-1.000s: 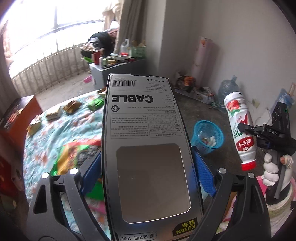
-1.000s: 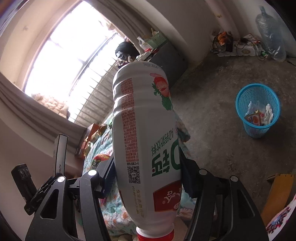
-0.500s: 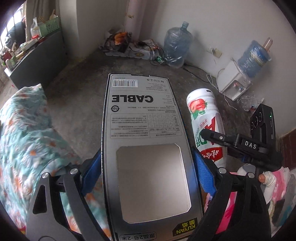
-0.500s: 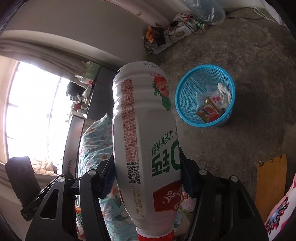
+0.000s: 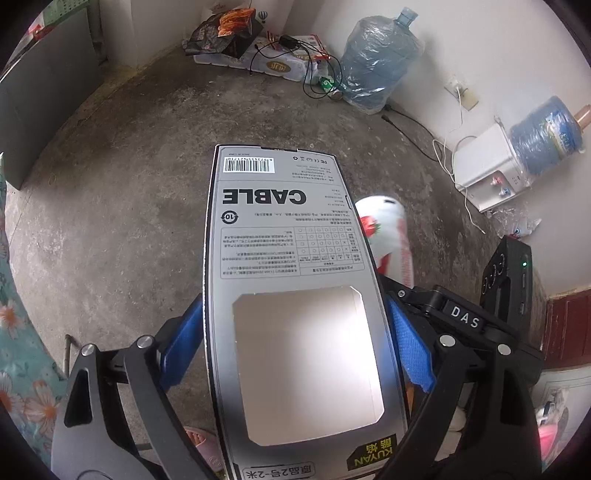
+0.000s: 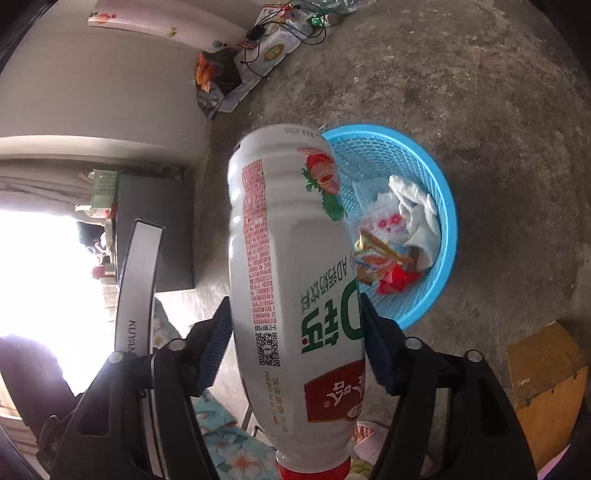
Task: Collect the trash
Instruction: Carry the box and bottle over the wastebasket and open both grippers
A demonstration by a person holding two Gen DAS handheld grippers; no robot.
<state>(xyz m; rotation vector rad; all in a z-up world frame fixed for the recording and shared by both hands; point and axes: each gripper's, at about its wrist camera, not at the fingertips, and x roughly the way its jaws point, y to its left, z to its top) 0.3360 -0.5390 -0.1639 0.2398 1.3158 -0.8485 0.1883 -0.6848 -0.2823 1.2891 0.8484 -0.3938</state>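
1. The floor [image 5: 122, 192] is bare grey concrete, mottled and stained, and it fills most of both views.
2. The left gripper [image 5: 295, 354] points steeply down at that floor, its blue fingers [image 5: 181, 347] pressed against the sides of a flat grey cable box [image 5: 291, 280] printed "CABLE" with a barcode at the far end.
3. The right gripper [image 6: 295, 354] carries a white drink bottle [image 6: 291, 266] with a strawberry picture and a red cap nearest the camera; its fingers [image 6: 214, 343] are parting, and the bottle sits between them, with a slim gap showing on the right side.
4. Just beyond the bottle's far end stands a blue mesh basket [image 6: 439, 184] on the floor, holding crumpled white tissue [image 6: 417, 214] and snack wrappers [image 6: 380, 258].
5. In the left view the same bottle [image 5: 388, 236] pokes out from behind the box's right edge.
6. Along the white wall lie a dark snack bag [image 5: 221, 33], a pack of bottled water [image 5: 280, 62] with black cables [image 5: 317, 77] draped over it, and a big water jug wrapped in plastic [image 5: 376, 59].
7. Further right a white water dispenser [image 5: 487, 166] sits on the floor with a blue jug [image 5: 546, 140] on top.
8. A dark cabinet [image 5: 40, 96] stands at the left, and a floral bedspread [image 5: 18, 350] edges the frame.
9. A brown cardboard box [image 6: 543, 391] rests near the basket.
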